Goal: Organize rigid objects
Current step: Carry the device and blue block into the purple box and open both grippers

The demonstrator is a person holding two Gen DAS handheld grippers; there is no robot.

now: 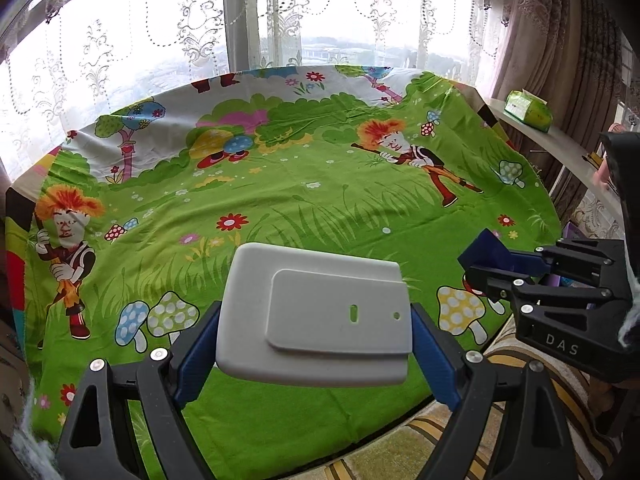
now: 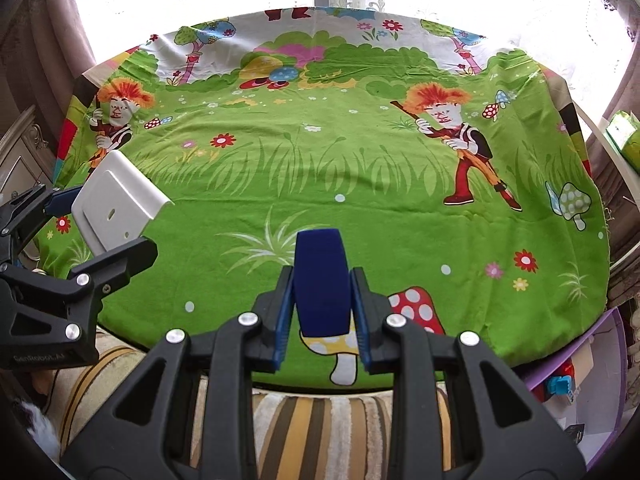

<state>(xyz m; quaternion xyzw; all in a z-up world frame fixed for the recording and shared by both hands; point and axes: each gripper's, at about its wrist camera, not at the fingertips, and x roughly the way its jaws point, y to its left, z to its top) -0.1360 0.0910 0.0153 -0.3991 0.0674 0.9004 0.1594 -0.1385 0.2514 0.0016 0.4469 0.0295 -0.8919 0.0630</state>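
Held lower centre of the left wrist view: a white plastic plate, rectangular with rounded corners, a raised inner panel, one slot and one small round hole. Clamped on its two short sides by the blue-padded fingers of the left gripper, above the near edge of the desk. Seen again at the left of the right wrist view, tilted, pinched in the same left gripper.

Gripped in the right gripper, lower centre of the right wrist view: a dark blue block, upright, its sides pressed by both blue pads, its top standing clear above the fingertips. Visible too at the right of the left wrist view, at the tip of the right gripper. Both items lifted off the cloth, well apart from each other.

Spread across the desk: a bright green cartoon cloth with mushrooms, flowers and orange-haired figures. Beyond it, lace curtains over a bright window. At upper right of the left wrist view, a green tissue pack on a white shelf. At lower right of the right wrist view, a purple-rimmed box holding small items too unclear to identify. Along the bottom, a striped cushion beneath the desk edge.
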